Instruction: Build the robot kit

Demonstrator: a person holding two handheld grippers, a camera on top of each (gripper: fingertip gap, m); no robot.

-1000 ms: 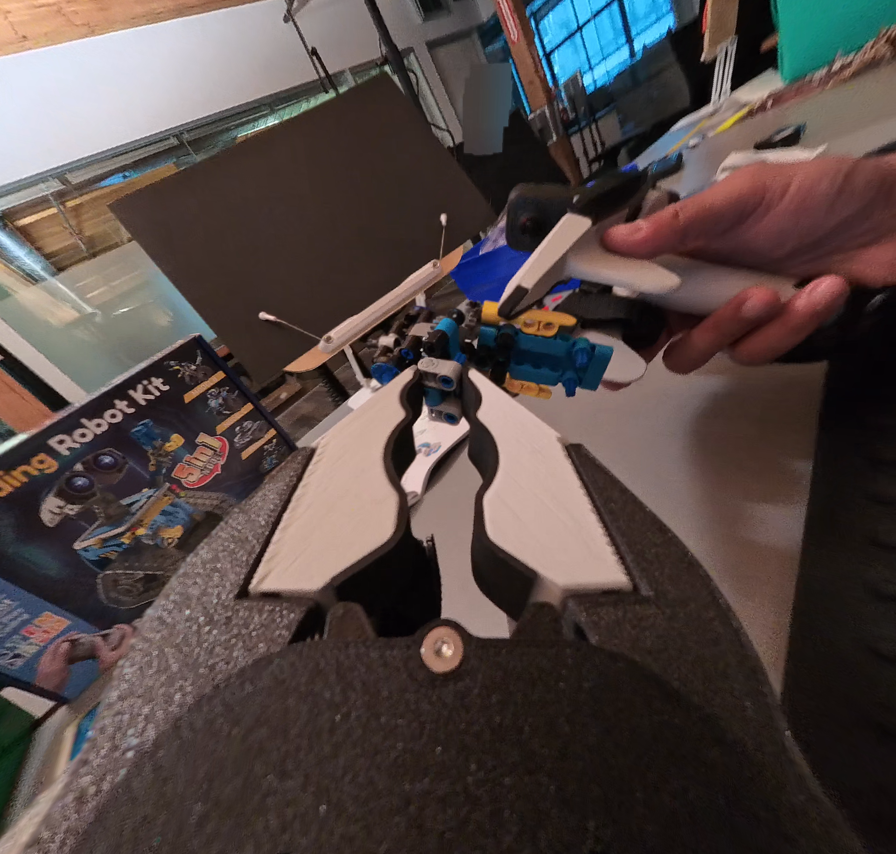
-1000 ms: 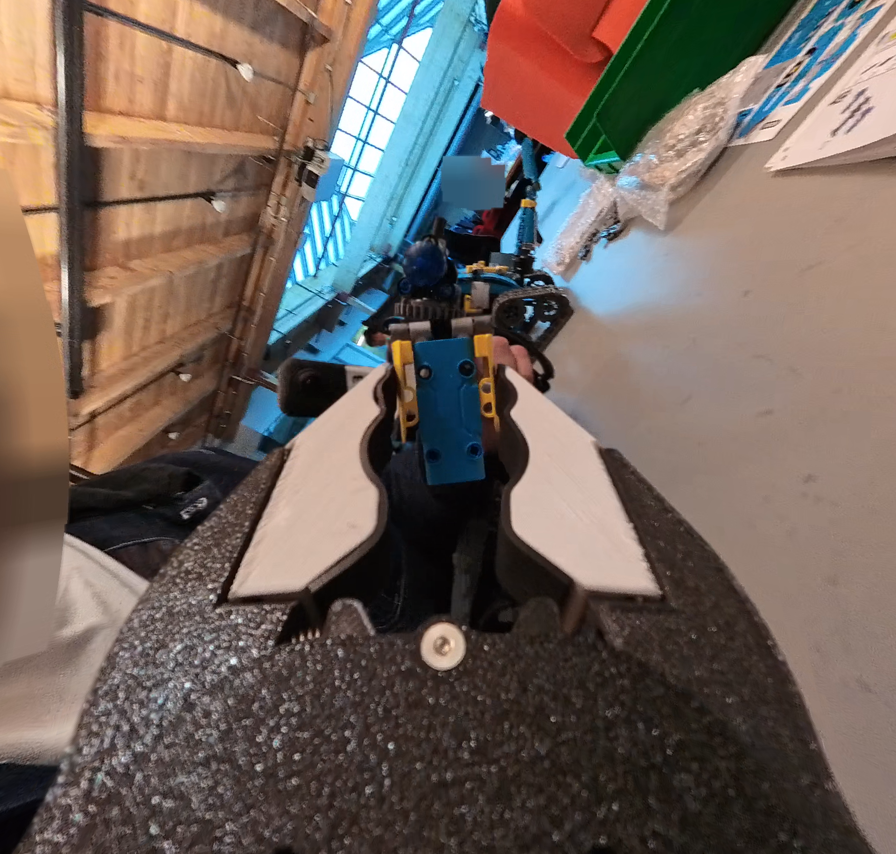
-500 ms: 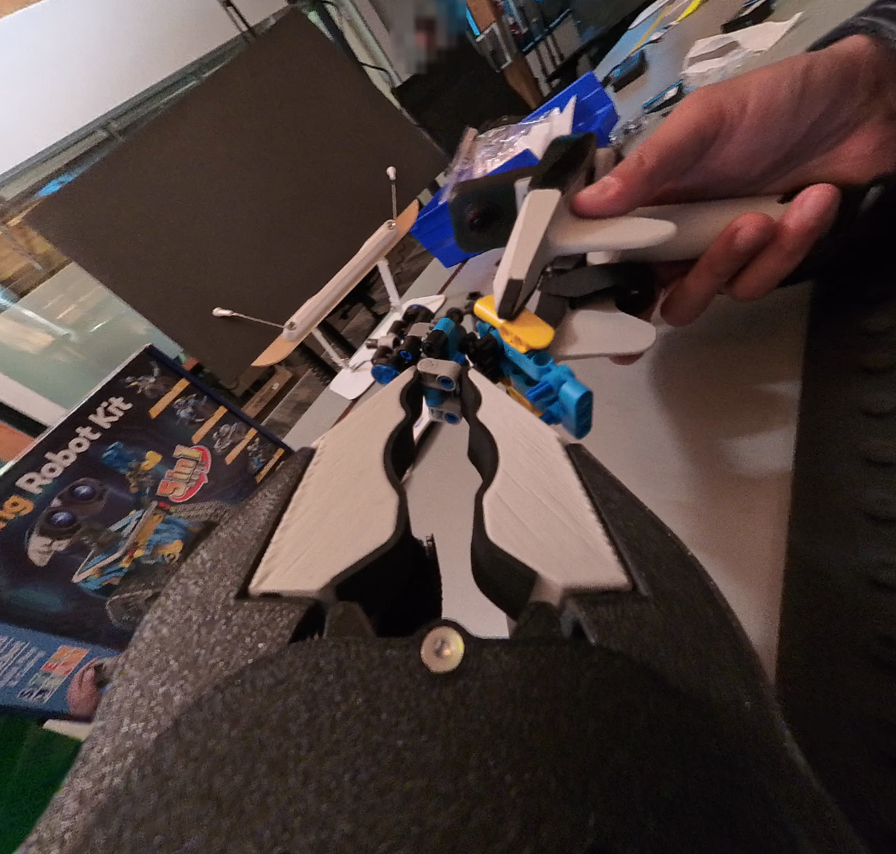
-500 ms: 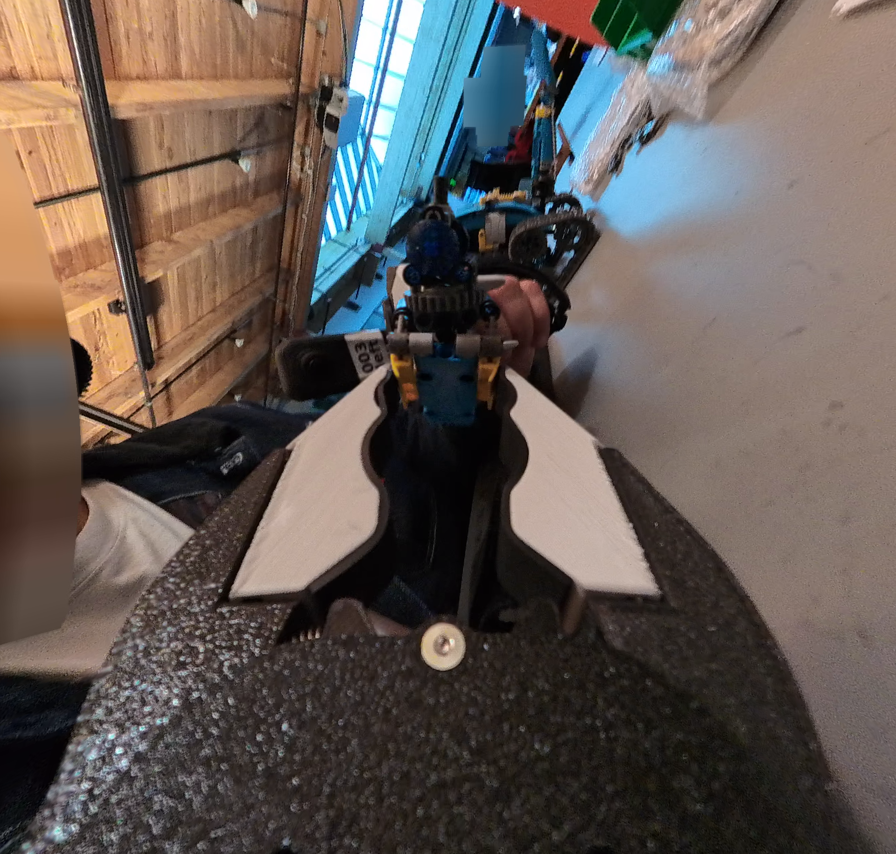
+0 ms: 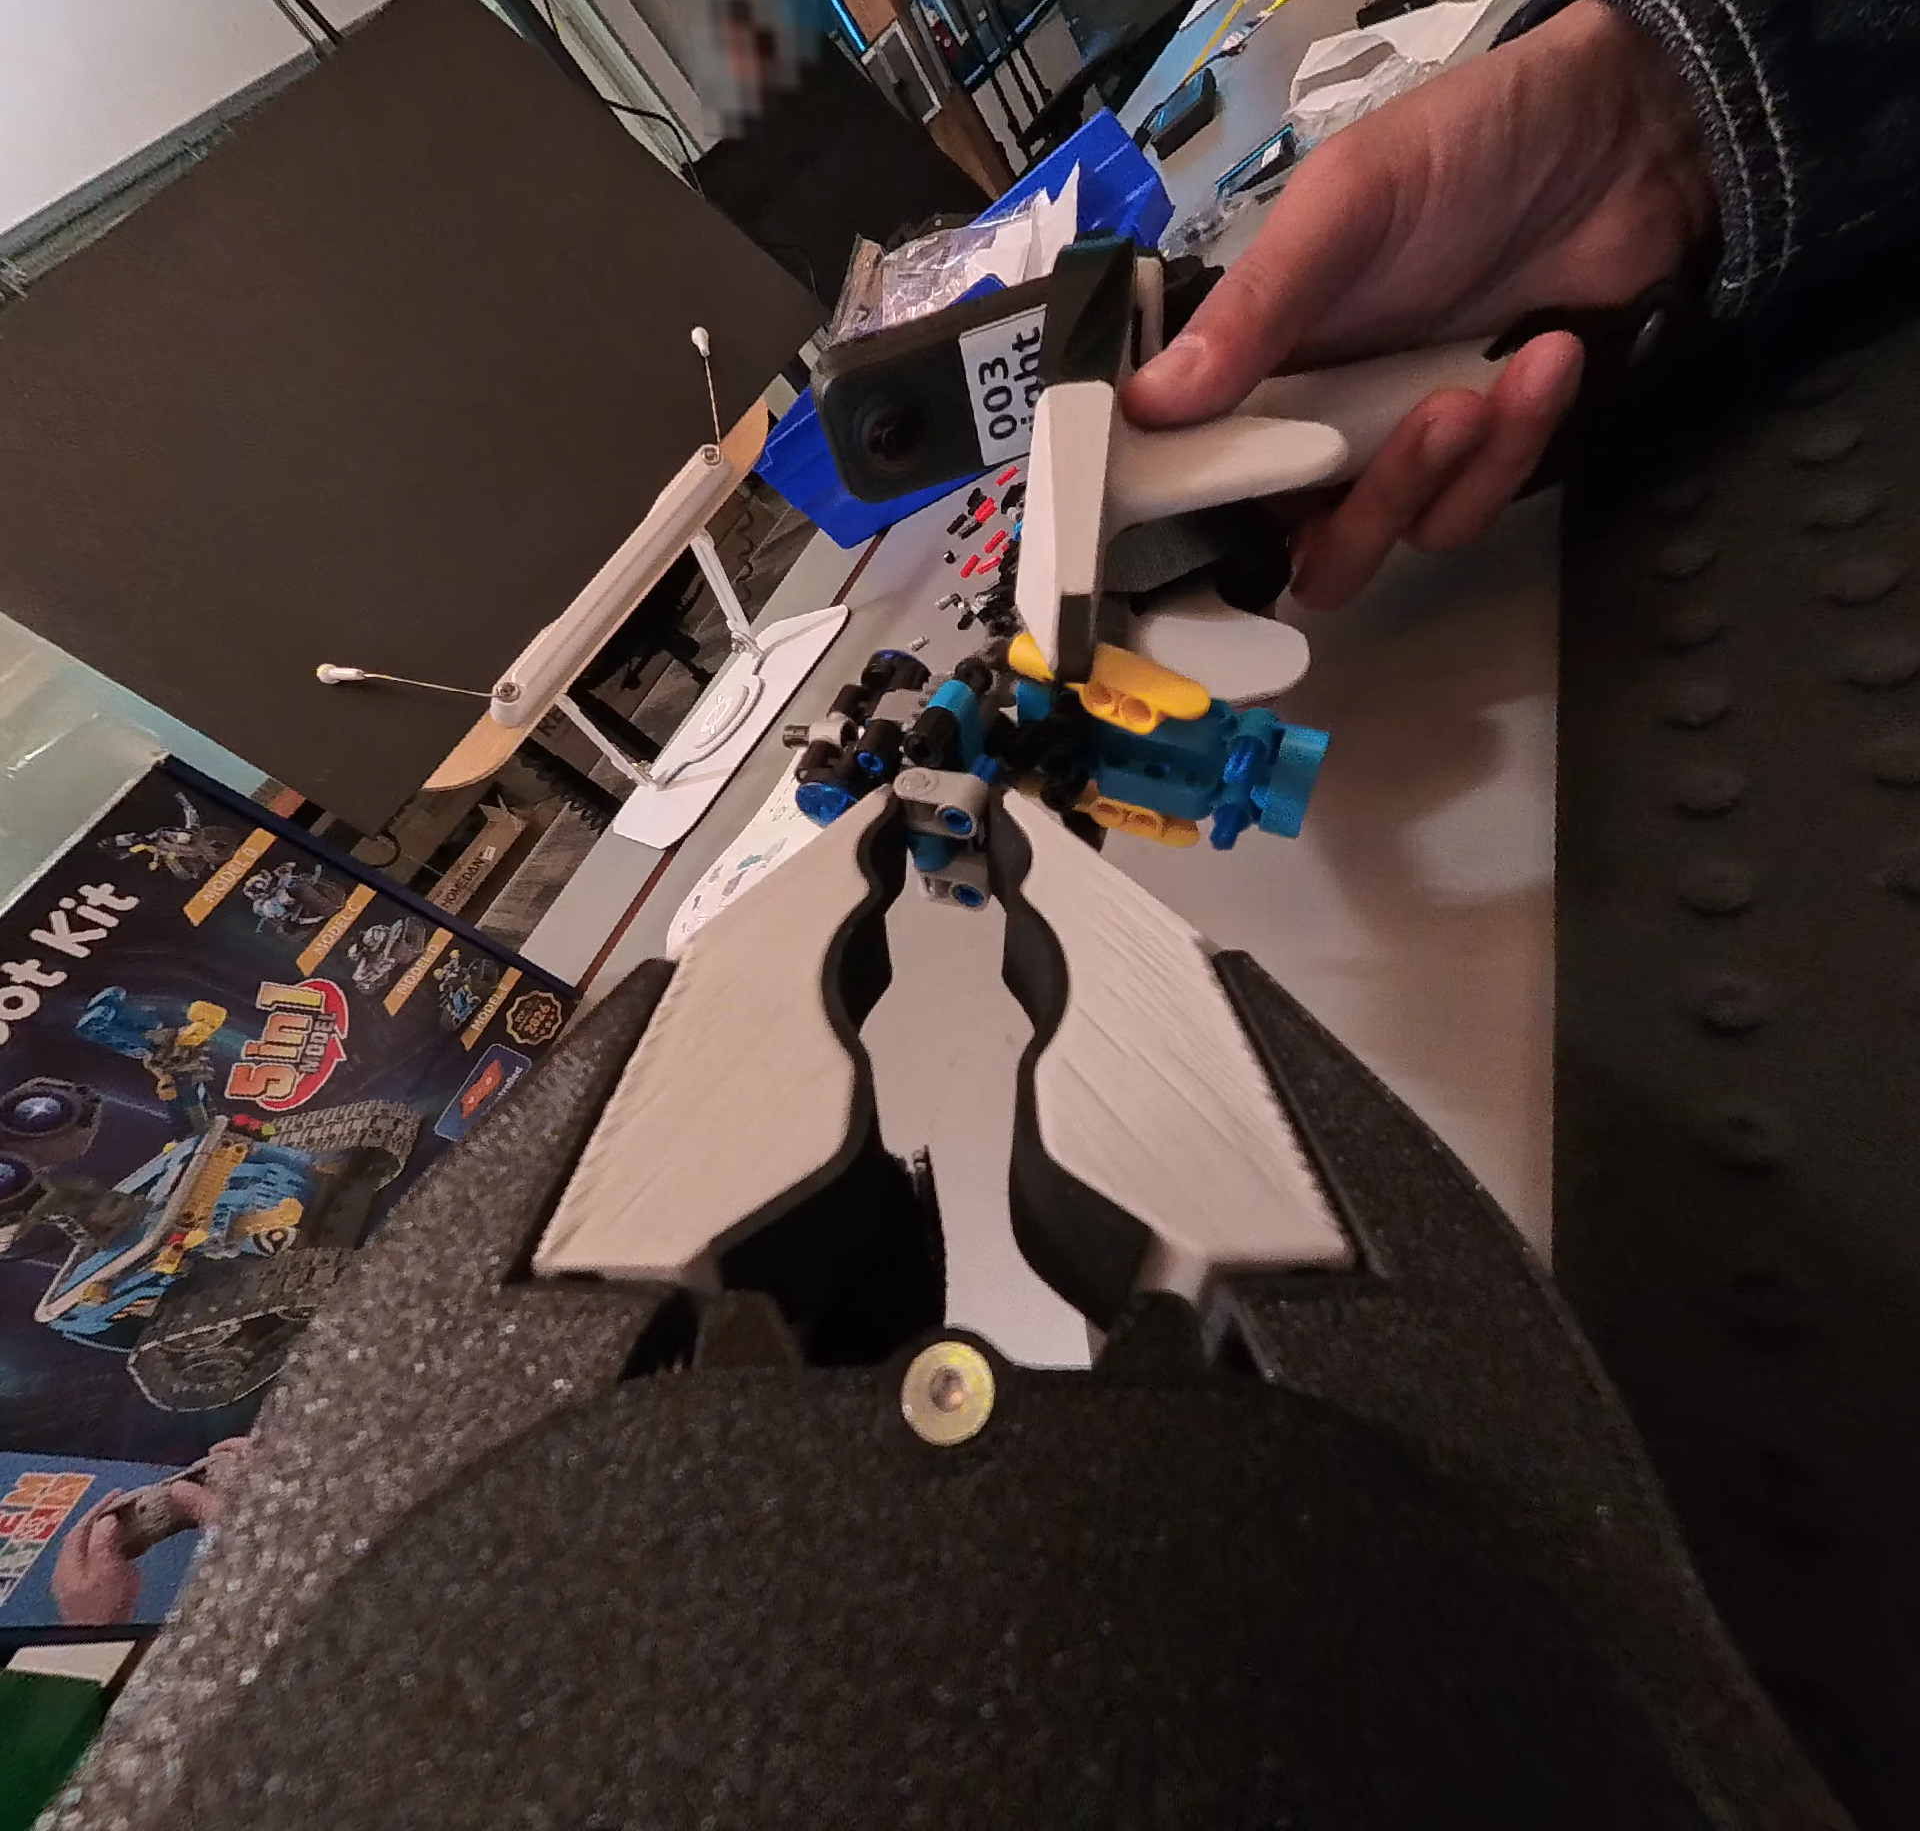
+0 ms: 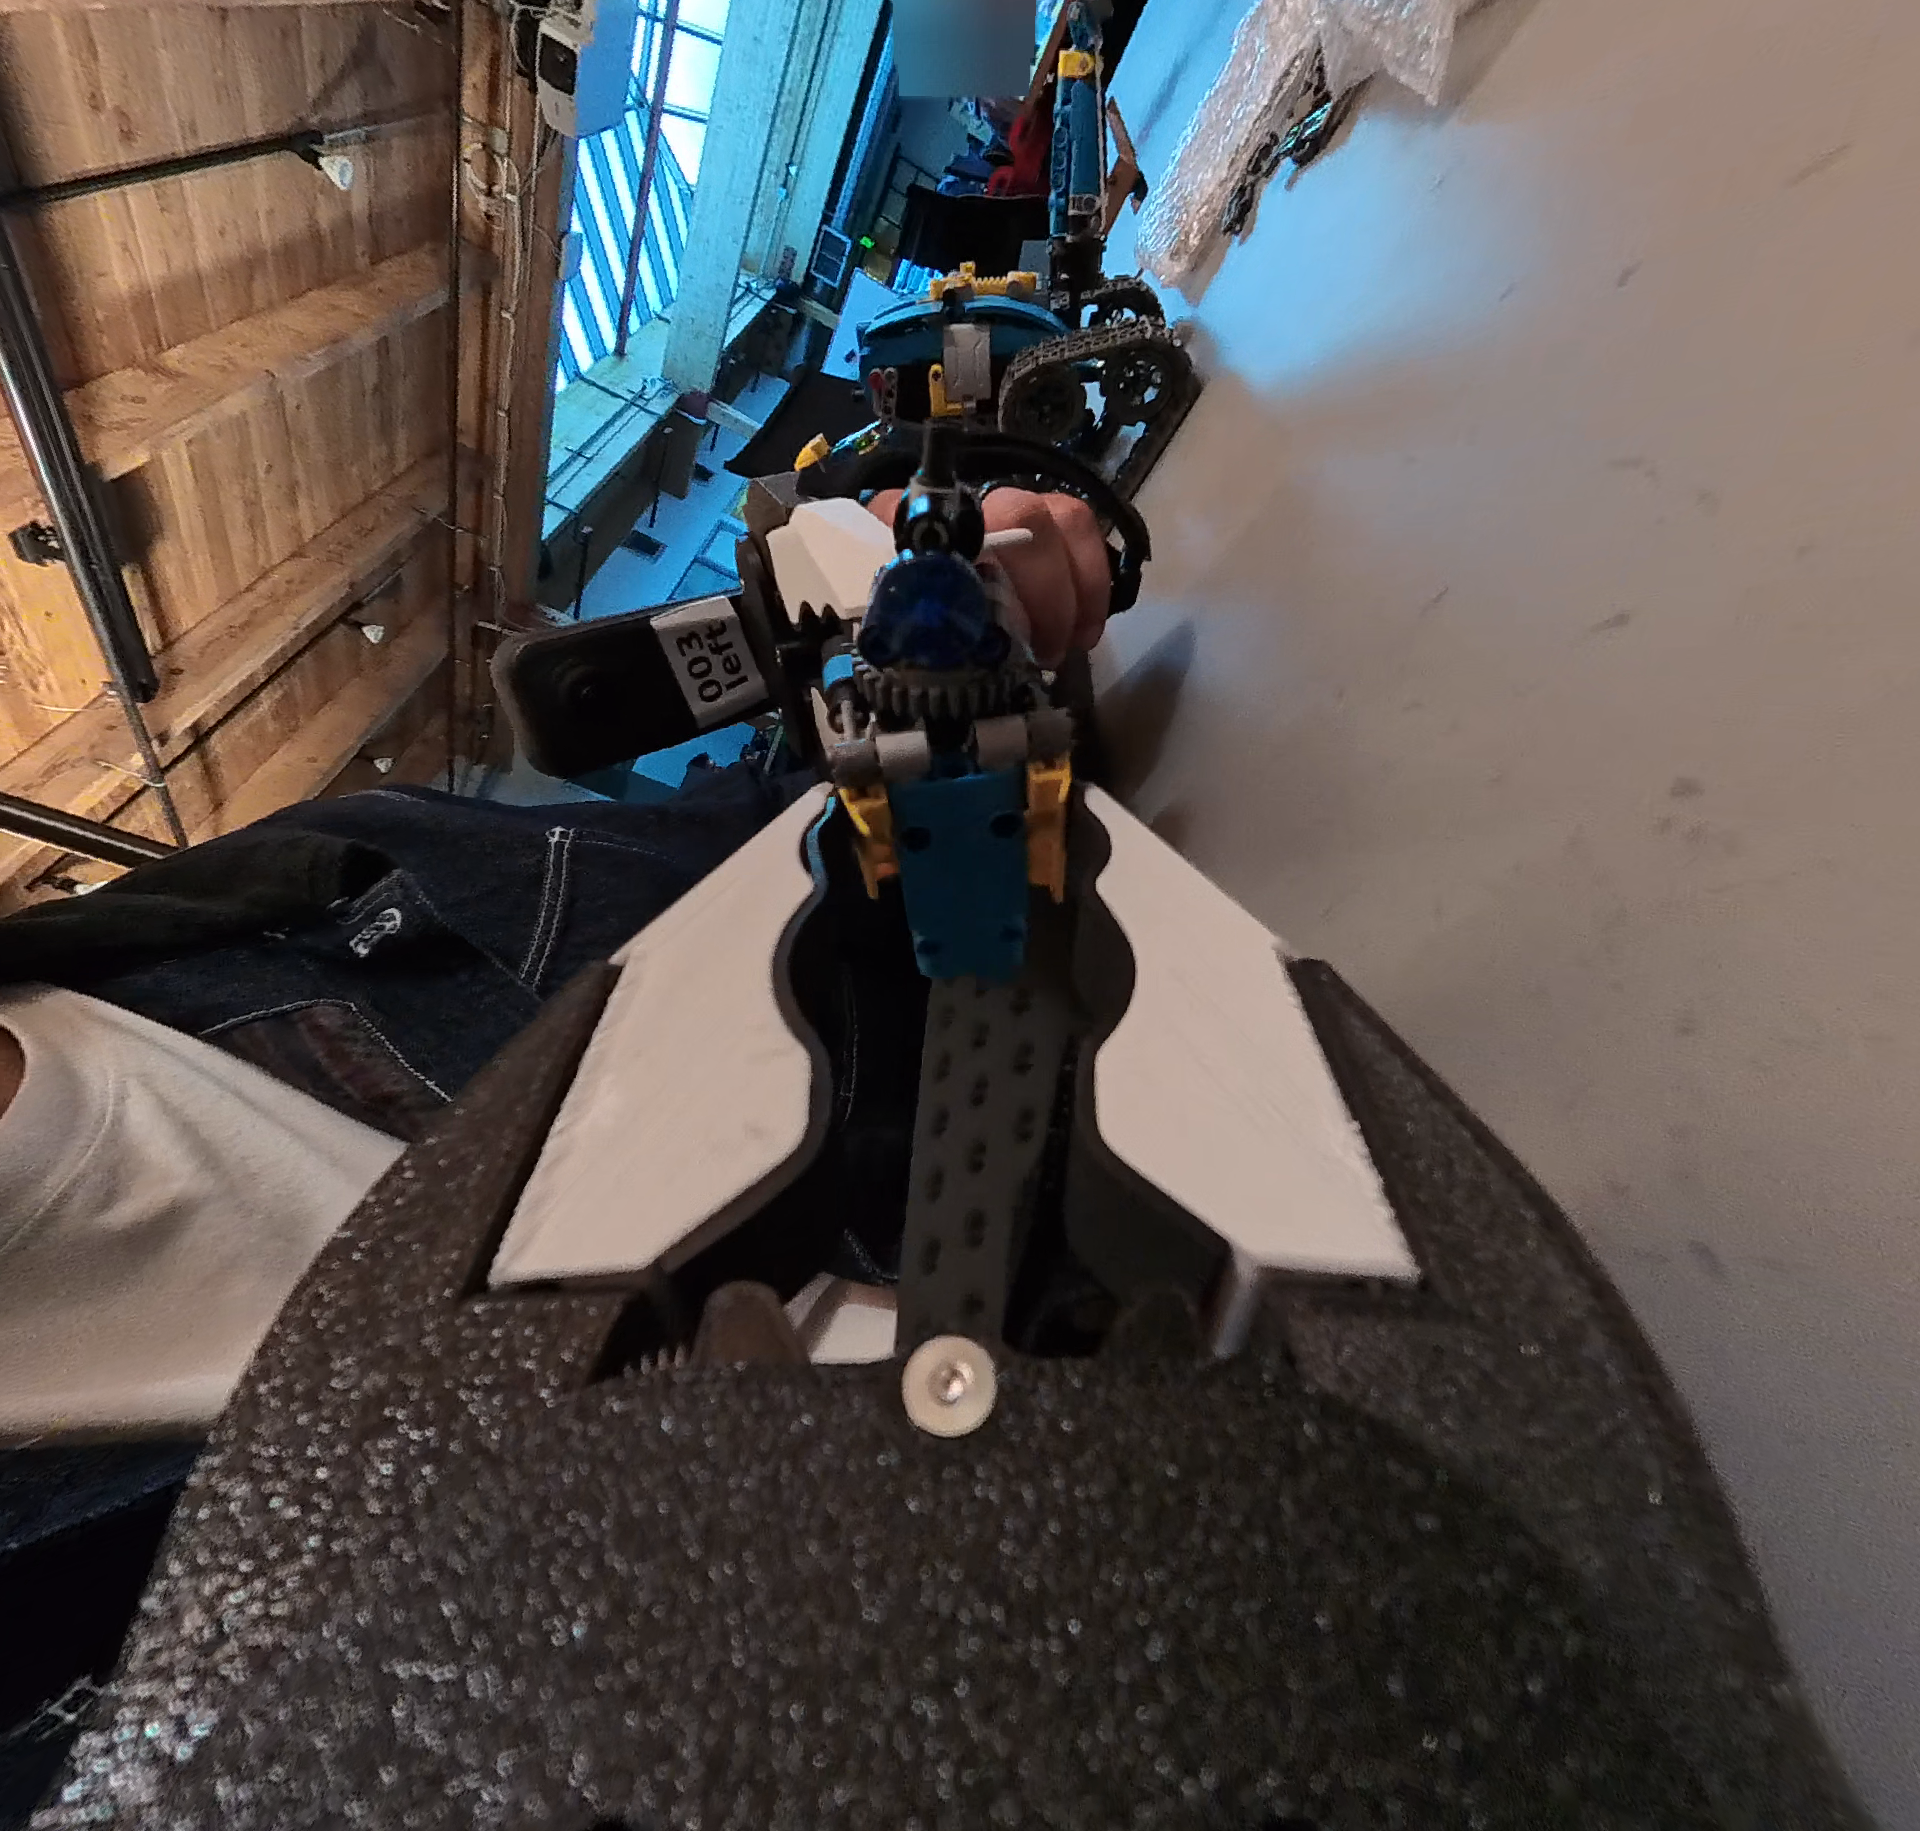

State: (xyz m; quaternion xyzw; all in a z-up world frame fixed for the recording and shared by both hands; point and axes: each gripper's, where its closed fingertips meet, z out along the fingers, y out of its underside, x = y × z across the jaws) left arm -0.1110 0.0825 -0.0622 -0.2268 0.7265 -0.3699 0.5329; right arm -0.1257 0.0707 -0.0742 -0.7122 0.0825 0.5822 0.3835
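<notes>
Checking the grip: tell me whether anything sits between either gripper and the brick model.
Nothing visible does. The left gripper closes directly on a grey piece of the model, and the right gripper closes directly on the model's blue-and-yellow end.

On my left wrist feed I see a grey bench (image 5: 1434, 929) with a dark printed kit box (image 5: 208, 1075) lying at its left edge. Behind it stands a big black board (image 5: 395, 399), and in front of that a white stand with a wooden-tipped arm (image 5: 623, 576) and thin wire probes. Farther back sits a blue bin (image 5: 1101, 181) with a clear bag of parts (image 5: 925, 275) on it, and small red and black pins (image 5: 982, 524) lie scattered nearby. My right wrist feed shows a tracked model vehicle (image 6: 1049, 368) on the bench, crumpled plastic bags (image 6: 1340, 46) beyond it, and a wooden plank wall (image 6: 229, 347).
</notes>
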